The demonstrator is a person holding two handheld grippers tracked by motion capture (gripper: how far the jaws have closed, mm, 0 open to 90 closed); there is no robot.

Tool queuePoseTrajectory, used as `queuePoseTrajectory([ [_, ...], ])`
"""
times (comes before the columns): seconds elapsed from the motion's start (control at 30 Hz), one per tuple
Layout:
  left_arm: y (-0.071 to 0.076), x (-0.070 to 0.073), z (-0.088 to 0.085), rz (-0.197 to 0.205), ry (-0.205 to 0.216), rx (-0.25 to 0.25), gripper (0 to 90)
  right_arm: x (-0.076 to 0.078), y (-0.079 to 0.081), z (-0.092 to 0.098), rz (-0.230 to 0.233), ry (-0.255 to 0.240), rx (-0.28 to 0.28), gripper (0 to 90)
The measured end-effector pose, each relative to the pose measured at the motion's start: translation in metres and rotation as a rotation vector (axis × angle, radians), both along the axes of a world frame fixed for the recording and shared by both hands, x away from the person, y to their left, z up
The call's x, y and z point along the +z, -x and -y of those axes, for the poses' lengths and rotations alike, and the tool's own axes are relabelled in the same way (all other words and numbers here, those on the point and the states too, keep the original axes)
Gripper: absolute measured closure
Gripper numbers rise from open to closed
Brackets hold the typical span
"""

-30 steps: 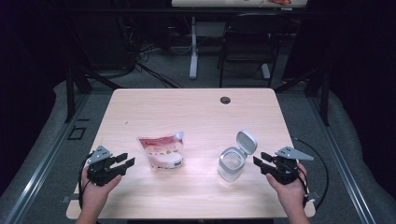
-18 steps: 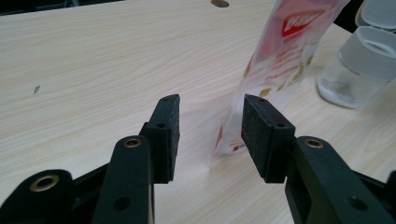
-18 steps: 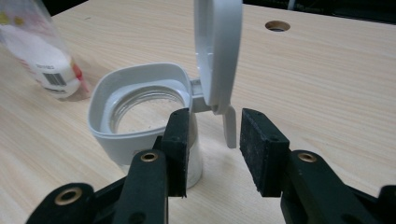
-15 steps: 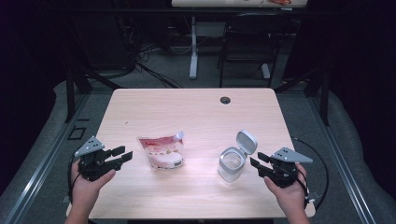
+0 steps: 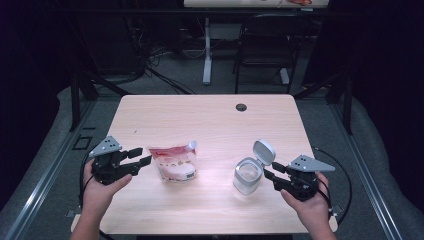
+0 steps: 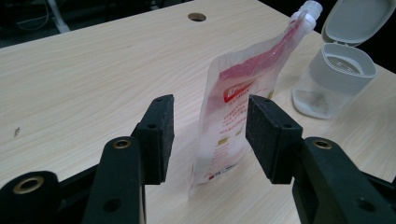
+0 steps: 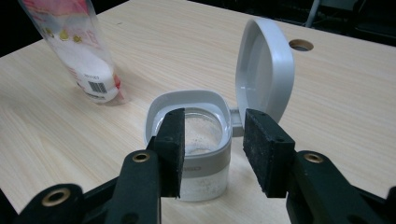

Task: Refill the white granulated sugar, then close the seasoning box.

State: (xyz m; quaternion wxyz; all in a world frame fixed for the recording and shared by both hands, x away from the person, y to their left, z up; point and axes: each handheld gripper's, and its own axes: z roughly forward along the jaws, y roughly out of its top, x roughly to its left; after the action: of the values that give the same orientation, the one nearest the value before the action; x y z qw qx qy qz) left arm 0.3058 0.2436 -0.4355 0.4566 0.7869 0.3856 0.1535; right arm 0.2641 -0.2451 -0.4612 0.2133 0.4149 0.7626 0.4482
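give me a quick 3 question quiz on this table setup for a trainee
1. True or false: the lid of the clear jar is flipped open.
2. Which thing stands in front of the left gripper? A) the jar B) the red and white spout pouch C) a mug
3. Fill in: the right gripper points at the ____ with its jaws apart and nothing between the pads.

Key:
1. True. The grey lid stands up on its hinge.
2. B. In the left gripper view the pouch stands upright beyond the open pads, untouched; the jaws have just been opening.
3. Jar.
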Motion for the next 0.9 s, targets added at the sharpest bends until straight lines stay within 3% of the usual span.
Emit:
queuePoseTrajectory([
  [0.17, -0.008, 0.003, 0.006, 0.004, -0.030, -0.009, 56.0, 0.014, -0.004, -0.004, 0.013, -0.012, 0.017, 59.0],
  [0.47, -0.021, 0.010, 0.014, -0.013, -0.051, -0.025, 59.9, 0.031, -0.016, -0.020, 0.033, 0.028, 0.054, 61.9],
  [0.63, -0.021, 0.010, 0.017, -0.003, -0.036, -0.044, 62.5, 0.039, -0.026, -0.039, 0.035, 0.075, 0.091, 64.1],
  [0.9, -0.022, 0.007, 0.016, 0.018, -0.027, -0.078, 65.9, 0.041, -0.037, -0.060, 0.027, 0.091, 0.127, 64.3],
])
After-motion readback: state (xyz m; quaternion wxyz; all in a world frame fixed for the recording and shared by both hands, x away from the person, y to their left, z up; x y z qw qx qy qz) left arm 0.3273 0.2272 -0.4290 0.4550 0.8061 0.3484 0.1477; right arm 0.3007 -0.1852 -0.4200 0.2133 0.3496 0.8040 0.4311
